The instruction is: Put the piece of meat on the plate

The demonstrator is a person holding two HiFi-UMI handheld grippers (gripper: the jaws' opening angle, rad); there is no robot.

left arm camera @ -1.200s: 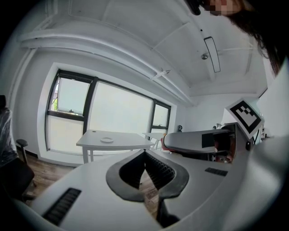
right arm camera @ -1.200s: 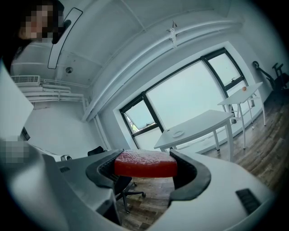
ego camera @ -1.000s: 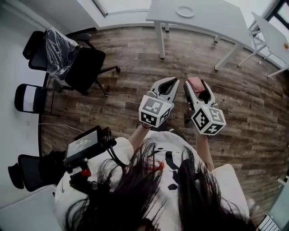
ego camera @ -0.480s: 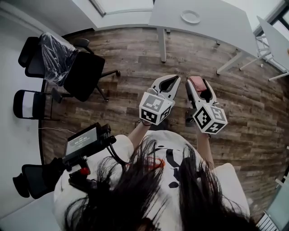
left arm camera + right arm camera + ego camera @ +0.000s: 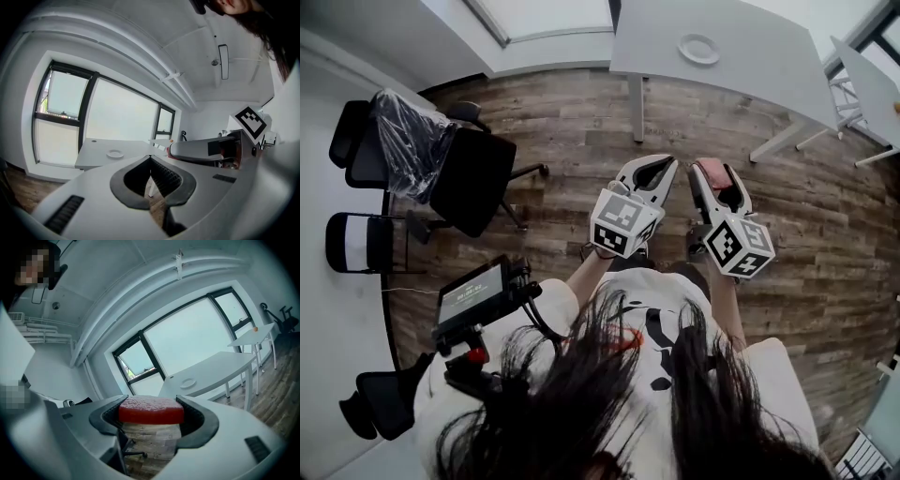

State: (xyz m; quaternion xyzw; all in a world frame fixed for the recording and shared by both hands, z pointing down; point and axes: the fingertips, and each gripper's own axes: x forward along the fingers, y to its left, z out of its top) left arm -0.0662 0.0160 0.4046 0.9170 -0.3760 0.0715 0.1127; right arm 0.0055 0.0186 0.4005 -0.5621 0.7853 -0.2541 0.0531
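The right gripper (image 5: 151,403) is clamped on a red piece of meat (image 5: 709,170), held in the air above the wooden floor. The white plate (image 5: 698,49) sits well ahead, toward the near edge of a grey table (image 5: 759,70). The carry probably calls for a steady squeeze and a release low over the plate. The left gripper (image 5: 150,158) has its jaws together and holds nothing.

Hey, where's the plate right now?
The plate sits on the grey table at the top of the head view, across the wooden floor from the right gripper, which grips the piece of meat.
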